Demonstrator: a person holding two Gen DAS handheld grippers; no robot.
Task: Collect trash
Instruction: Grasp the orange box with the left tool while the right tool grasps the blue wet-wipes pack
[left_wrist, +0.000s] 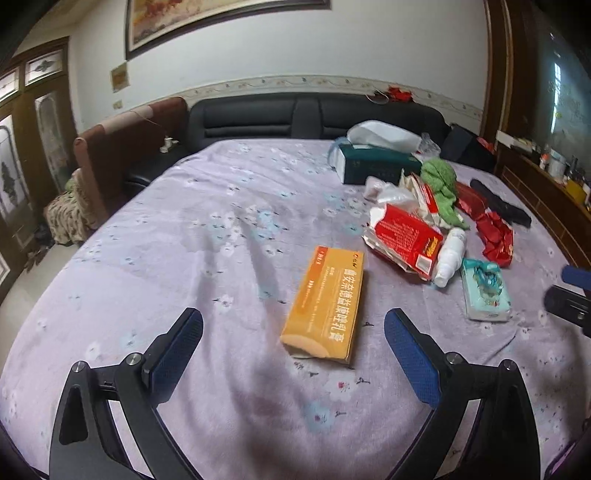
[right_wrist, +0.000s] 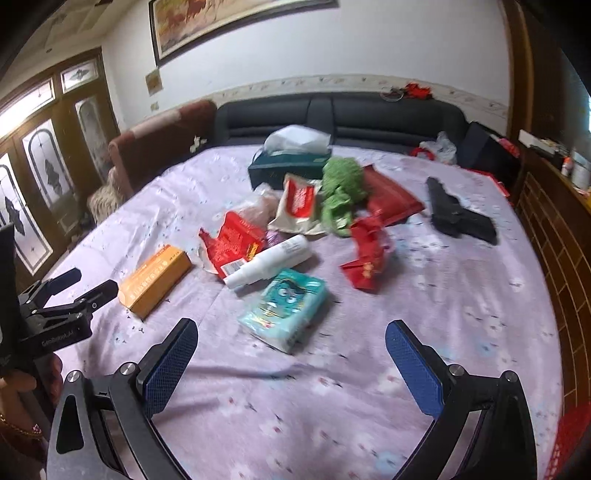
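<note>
Trash lies on a purple flowered bedspread (left_wrist: 221, 229). An orange box (left_wrist: 327, 306) lies just ahead of my open, empty left gripper (left_wrist: 293, 332); it also shows in the right wrist view (right_wrist: 155, 280). A teal tissue pack (right_wrist: 286, 314) lies just ahead of my open, empty right gripper (right_wrist: 291, 339). Behind it lie a white bottle (right_wrist: 267, 266), a torn red packet (right_wrist: 232, 247), crumpled red paper (right_wrist: 365, 258), a green cloth (right_wrist: 341, 192) and a red-white pouch (right_wrist: 299, 203). The left gripper (right_wrist: 88, 284) shows at the left edge of the right wrist view.
A dark green tissue box (right_wrist: 288, 162) stands at the back with a white bag on it. A black pistol-shaped object (right_wrist: 458, 214) lies at the right. A dark headboard (left_wrist: 314, 114) lines the far edge. A wooden cabinet (right_wrist: 554, 229) stands at the right.
</note>
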